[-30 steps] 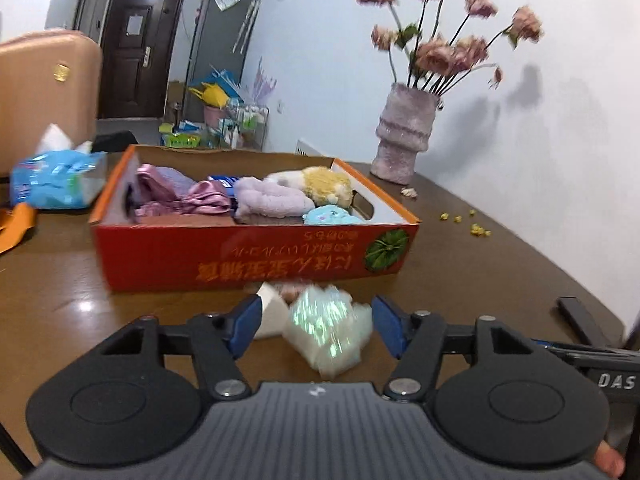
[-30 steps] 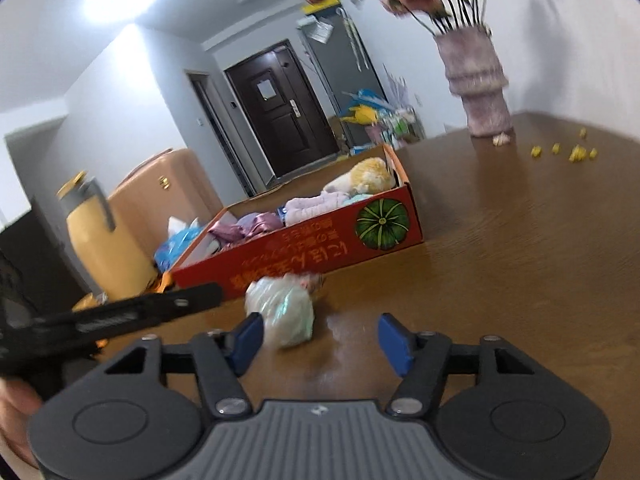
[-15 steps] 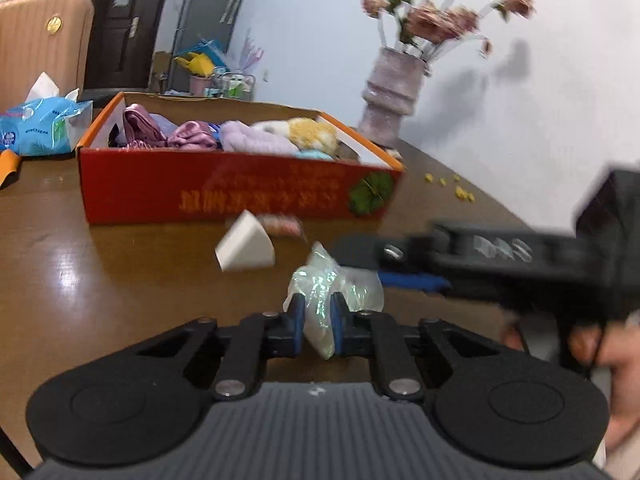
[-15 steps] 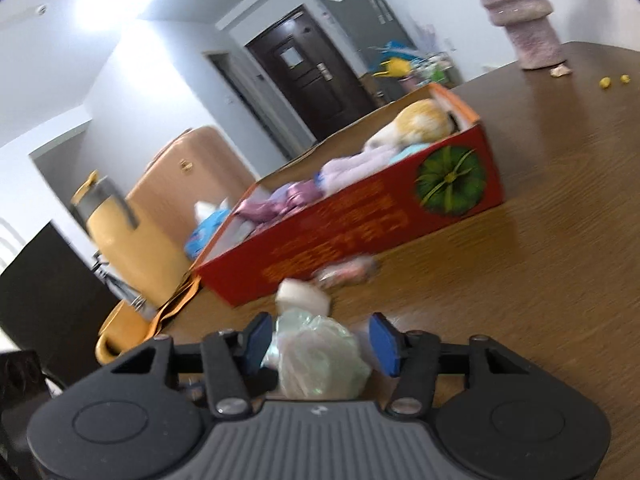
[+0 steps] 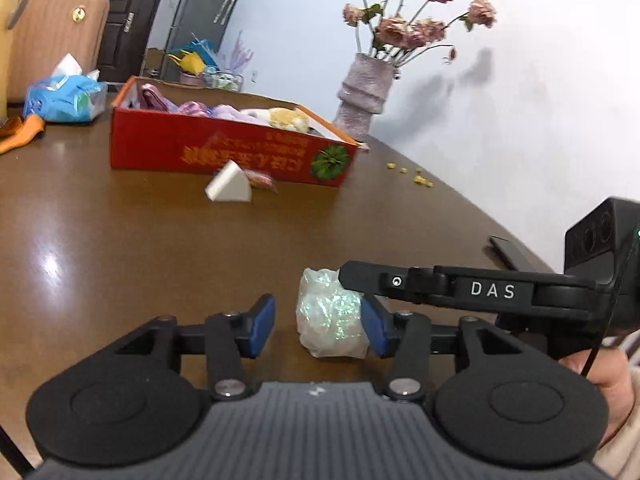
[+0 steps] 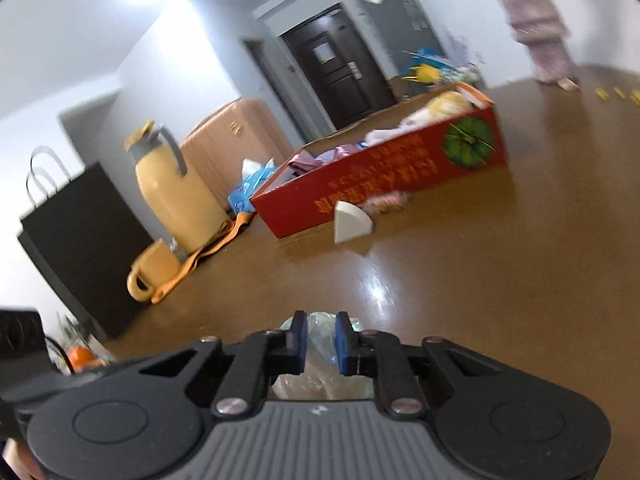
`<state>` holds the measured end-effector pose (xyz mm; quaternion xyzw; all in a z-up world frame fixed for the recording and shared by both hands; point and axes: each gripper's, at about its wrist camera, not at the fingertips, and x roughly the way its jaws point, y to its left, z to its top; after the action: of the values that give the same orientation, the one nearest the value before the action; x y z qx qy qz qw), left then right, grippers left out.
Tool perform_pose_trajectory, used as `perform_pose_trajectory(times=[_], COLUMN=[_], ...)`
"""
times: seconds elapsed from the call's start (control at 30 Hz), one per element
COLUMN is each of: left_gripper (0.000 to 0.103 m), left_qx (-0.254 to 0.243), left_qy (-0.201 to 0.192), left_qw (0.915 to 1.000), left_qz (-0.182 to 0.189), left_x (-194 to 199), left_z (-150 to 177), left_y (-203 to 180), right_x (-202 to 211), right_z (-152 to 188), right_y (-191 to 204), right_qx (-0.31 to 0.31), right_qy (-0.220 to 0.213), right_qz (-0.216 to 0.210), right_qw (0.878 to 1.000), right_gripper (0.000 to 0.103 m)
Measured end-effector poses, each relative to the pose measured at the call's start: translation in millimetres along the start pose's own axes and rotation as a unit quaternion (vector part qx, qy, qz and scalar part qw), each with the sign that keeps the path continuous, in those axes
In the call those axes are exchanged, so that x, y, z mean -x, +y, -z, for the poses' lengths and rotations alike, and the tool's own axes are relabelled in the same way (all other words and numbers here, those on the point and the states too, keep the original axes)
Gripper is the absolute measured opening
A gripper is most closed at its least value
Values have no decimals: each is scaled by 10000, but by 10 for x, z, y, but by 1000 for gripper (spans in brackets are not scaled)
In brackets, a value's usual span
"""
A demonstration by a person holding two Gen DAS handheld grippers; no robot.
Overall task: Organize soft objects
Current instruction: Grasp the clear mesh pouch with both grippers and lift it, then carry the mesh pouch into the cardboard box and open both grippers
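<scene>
A crumpled iridescent plastic bundle (image 5: 330,316) is held above the brown table (image 5: 120,248). My right gripper (image 6: 321,338) is shut on it (image 6: 320,330); its finger reaches in from the right in the left wrist view. My left gripper (image 5: 316,324) is open, and the bundle lies against its right pad. A red cardboard box (image 5: 224,152) with several soft toys and cloths stands further back, also in the right wrist view (image 6: 384,184). A white wedge sponge (image 5: 229,188) (image 6: 350,224) and a small pink packet (image 5: 262,179) lie in front of the box.
A pink vase of dried roses (image 5: 366,92) stands behind the box, with yellow crumbs (image 5: 416,176) beside it. A blue tissue pack (image 5: 64,98) is at the left. A yellow jug (image 6: 176,192), yellow mug (image 6: 154,274), black bag (image 6: 80,248) and suitcase (image 6: 236,140) show in the right wrist view.
My left gripper was shut on the bundle and has opened. My right gripper has closed on the bundle and holds it. Both grippers have drawn back from the box.
</scene>
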<state>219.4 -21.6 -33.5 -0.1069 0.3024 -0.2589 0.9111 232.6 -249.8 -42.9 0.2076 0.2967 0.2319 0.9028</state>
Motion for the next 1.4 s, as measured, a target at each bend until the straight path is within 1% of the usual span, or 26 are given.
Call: perform_pose_trajectory(times=[0.03,0.1,0.13,0.2,0.27,0.3,0.33,0.37,0.43,0.53,0.6,0.67,0.77,0.83,0.87,0.93,1.0,1.03,1.1,1.17,1.2,1.23,1.27,1.3,1.37,1.4], left_gripper=[58,56,53,50,48,39,25,23,18,16,15,15,16,16,16,16,16,16,16,16,18,23,25,27,35,42], left_qx=[42,124,176,343,556,610,635,675,682,652,624,468,136,-28,-55,-28,45,37,72,132,136,135,159,145,92,55], left_qy=[-3,41,101,340,457,469,478,487,463,403,301,77,-318,-491,-526,-414,-291,-151,67,290,387,477,503,488,440,395], left_qw=[10000,9997,9995,9986,9969,9963,9958,9952,9953,9957,9960,9967,9969,9962,9964,9974,9989,9995,9999,9994,9989,9980,9970,9969,9975,9980], left_qz=[79,208,239,233,309,372,444,510,501,511,566,653,710,716,662,583,354,273,54,-122,-221,-384,-560,-606,-541,-498], left_x=[-3,-50,-82,-173,-206,-204,-205,-208,-218,-202,-195,-189,-261,-414,-510,-797,-1129,-1306,-1598,-1815,-1900,-1961,-1979,-1984,-1926,-1873], left_z=[22,32,33,40,58,71,81,86,86,42,-59,-273,-810,-1249,-1432,-1816,-2091,-2175,-2237,-2205,-2176,-2143,-2102,-2064,-2033,-2038], left_y=[-9,-15,-16,0,25,29,33,32,17,-11,-18,1,94,213,268,412,576,659,800,946,1008,1067,1129,1172,1204,1199], right_x=[42,84,109,146,175,190,202,212,220,220,214,192,75,-133,-253,-566,-936,-1157,-1488,-1797,-1933,-2051,-2168,-2235,-2313,-2297], right_z=[42,96,104,110,126,130,134,143,157,134,41,-159,-628,-1059,-1243,-1609,-1906,-2033,-2158,-2186,-2162,-2128,-2089,-2037,-1961,-1933], right_y=[-22,-51,-70,-120,-173,-198,-216,-227,-214,-191,-187,-152,-35,73,96,95,37,-21,-156,-277,-319,-362,-386,-402,-406,-400], right_qx=[-97,-132,-169,-239,-347,-395,-441,-475,-440,-401,-465,-418,-156,162,237,332,408,421,282,183,189,210,265,302,498,579], right_qy=[-48,-84,-108,-136,-173,-180,-170,-158,-159,-161,-187,-340,-615,-845,-912,-945,-867,-735,-464,-183,-56,92,248,324,387,330], right_qz=[29,49,77,117,190,203,201,179,192,213,143,35,-61,-5,21,135,341,451,590,725,771,856,971,1040,1267,1367], right_qw=[9999,9999,9998,9996,9991,9988,9987,9986,9987,9988,9986,9985,9980,9963,9955,9949,9948,9954,9968,9970,9968,9961,9946,9936,9899,9884], right_gripper=[14,14,14,14,14,14,14,14,13,11,11,10,10,10,10,10,10,10,10,10,10,11,13,15,21,30])
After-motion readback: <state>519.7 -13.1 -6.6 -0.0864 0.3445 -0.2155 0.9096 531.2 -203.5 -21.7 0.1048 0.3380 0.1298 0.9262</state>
